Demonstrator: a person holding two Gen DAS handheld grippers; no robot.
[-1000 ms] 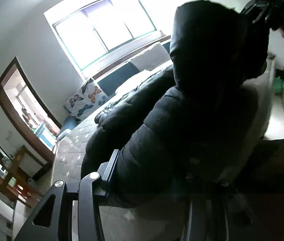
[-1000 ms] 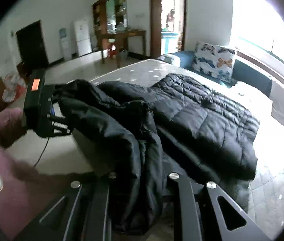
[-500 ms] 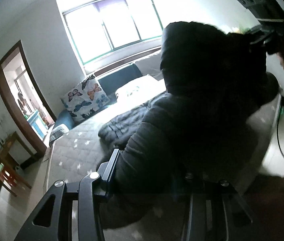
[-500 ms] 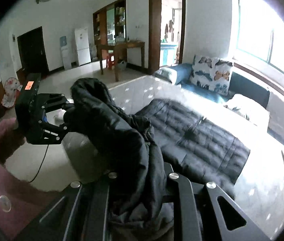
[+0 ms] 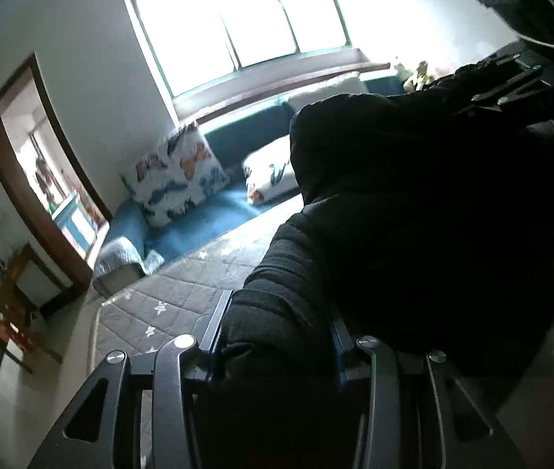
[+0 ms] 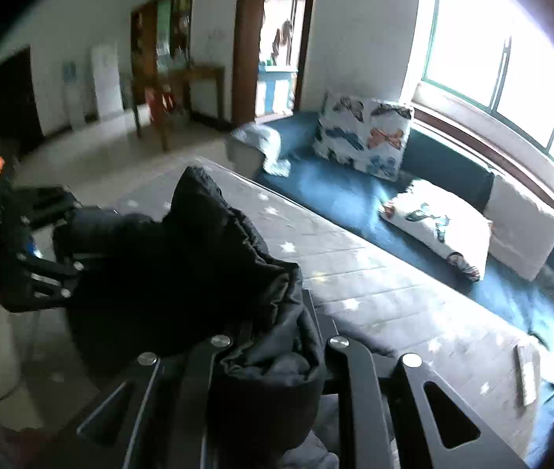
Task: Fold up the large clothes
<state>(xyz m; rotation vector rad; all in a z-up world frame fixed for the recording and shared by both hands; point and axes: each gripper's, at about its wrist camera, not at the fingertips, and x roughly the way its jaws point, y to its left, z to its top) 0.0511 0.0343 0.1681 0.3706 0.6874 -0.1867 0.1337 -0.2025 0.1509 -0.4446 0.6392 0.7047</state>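
Since a second ago the black padded jacket [image 5: 413,211] has come wholly up off the mattress [image 6: 374,285]: earlier most of it lay spread over the quilted top, and now that top lies bare ahead of the right tongs [image 6: 277,336]. Both pairs of tongs have swung across the room, so the blue sofa [image 6: 339,191] and its butterfly cushion [image 6: 363,133] sit closer in front of them than before.

The left tongs [image 5: 277,332] are clamped on a thick fold of the jacket, the dark padding filling the gap between the two fingers and bulging up ahead of them. The right tongs are squeezed nearly together on a bunched edge of the same jacket, grey lining showing in the crumple just between the fingers.

From the right tongs the jacket runs off to the left, where the other tongs hold its far end. In the left wrist view the right tongs appear at the upper right, above and beyond the hanging jacket. A second butterfly pillow [image 6: 437,222] lies on the sofa seat, ahead and to the right of the right tongs, under the bright window [image 6: 503,51]. A flat remote-like object [image 6: 525,375] rests on the mattress to the right of the right tongs.
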